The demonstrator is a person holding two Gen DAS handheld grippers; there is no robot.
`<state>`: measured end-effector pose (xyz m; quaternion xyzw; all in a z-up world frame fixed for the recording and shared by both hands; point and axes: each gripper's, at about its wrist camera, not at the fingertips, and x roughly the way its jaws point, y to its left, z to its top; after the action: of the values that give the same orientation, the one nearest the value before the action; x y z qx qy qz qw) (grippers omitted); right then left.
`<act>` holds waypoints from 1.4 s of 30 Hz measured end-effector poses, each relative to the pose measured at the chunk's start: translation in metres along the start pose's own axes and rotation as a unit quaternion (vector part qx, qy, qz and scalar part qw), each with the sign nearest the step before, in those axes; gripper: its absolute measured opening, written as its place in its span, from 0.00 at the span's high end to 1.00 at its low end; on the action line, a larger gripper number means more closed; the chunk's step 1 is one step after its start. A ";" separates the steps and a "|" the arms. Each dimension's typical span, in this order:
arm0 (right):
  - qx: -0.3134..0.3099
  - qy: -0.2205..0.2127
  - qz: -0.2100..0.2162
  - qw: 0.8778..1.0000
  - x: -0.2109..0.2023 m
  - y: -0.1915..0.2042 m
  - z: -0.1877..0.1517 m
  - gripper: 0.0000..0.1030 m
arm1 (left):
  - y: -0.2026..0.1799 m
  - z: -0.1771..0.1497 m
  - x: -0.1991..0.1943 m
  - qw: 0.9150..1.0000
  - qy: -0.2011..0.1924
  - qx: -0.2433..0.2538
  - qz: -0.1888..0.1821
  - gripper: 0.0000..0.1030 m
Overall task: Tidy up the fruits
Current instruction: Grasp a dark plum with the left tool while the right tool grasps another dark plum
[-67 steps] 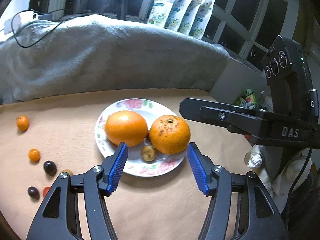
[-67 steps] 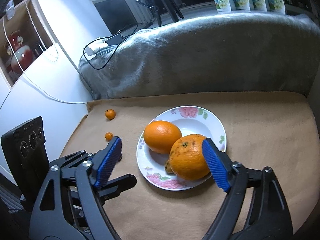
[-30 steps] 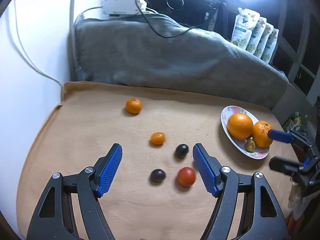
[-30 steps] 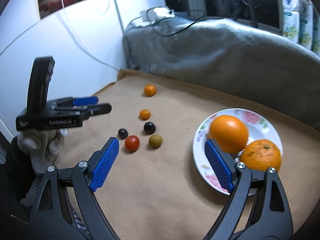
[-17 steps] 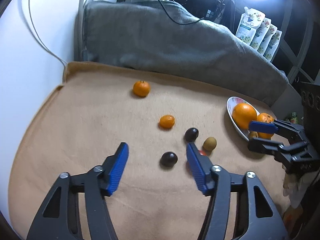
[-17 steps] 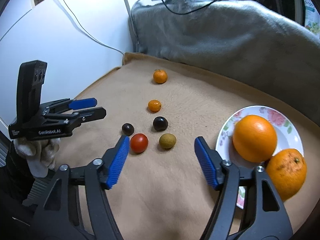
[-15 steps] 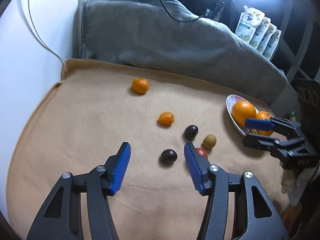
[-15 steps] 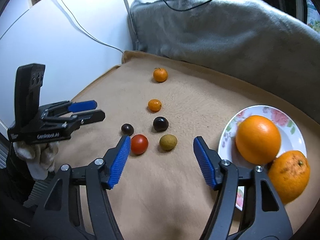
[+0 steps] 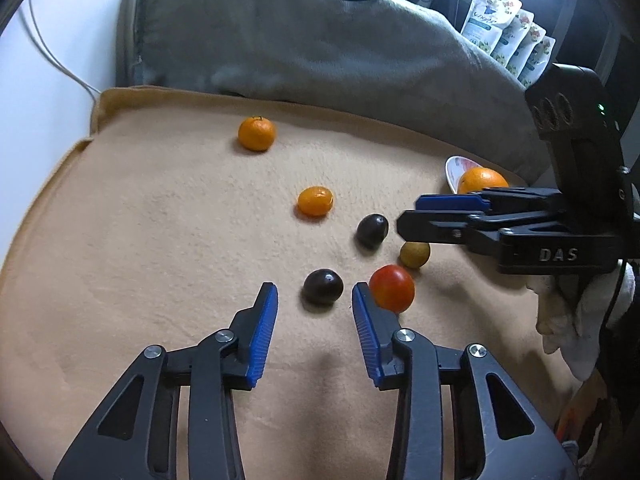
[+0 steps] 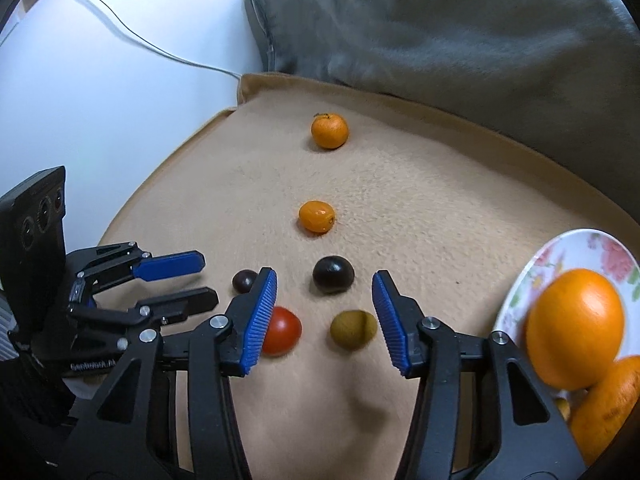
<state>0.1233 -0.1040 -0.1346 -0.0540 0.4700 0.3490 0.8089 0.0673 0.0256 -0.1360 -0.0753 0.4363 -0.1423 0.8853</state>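
Observation:
Loose fruit lies on a tan blanket. My left gripper is open with a dark plum just ahead between its fingertips. A red tomato lies beside its right finger. My right gripper is open and low over a second dark plum and a green-brown fruit. The tomato sits partly behind its left finger. Two small oranges lie farther back. A floral plate holds a big orange.
A grey blanket is heaped along the back. A white wall and cable are at the left. Pouches stand at the back right. The right gripper reaches in from the right in the left wrist view.
Both grippers have moved down and forward toward the cluster of small fruit. The left gripper's jaws have narrowed around the near dark plum. The right gripper's jaws have also narrowed.

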 end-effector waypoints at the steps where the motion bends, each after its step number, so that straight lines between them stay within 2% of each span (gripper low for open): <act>1: 0.001 0.004 0.001 1.000 0.003 0.000 0.001 0.52 | 0.000 0.000 0.002 1.000 0.002 0.000 -0.001 0.66; 15: -0.010 0.038 -0.006 0.999 0.035 0.001 0.009 0.54 | -0.004 0.002 0.021 0.999 0.025 0.019 -0.005 0.68; 24: -0.023 0.051 -0.015 0.998 0.047 0.002 0.010 0.68 | -0.003 0.003 0.028 0.999 0.032 0.019 -0.003 0.72; 26: -0.024 0.051 -0.021 0.998 0.048 0.001 0.010 0.72 | -0.003 0.003 0.028 0.999 0.032 0.020 -0.003 0.73; 31: -0.022 0.048 -0.018 0.998 0.048 0.000 0.011 0.73 | -0.005 0.004 0.028 0.999 0.032 0.022 -0.003 0.78; 42: -0.015 0.019 -0.007 1.000 0.021 -0.001 0.010 0.73 | -0.002 0.008 0.024 1.000 0.025 0.005 -0.006 0.79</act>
<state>0.1375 -0.0896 -0.1459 -0.0757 0.4793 0.3495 0.8015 0.0870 0.0164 -0.1492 -0.0698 0.4572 -0.1513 0.8736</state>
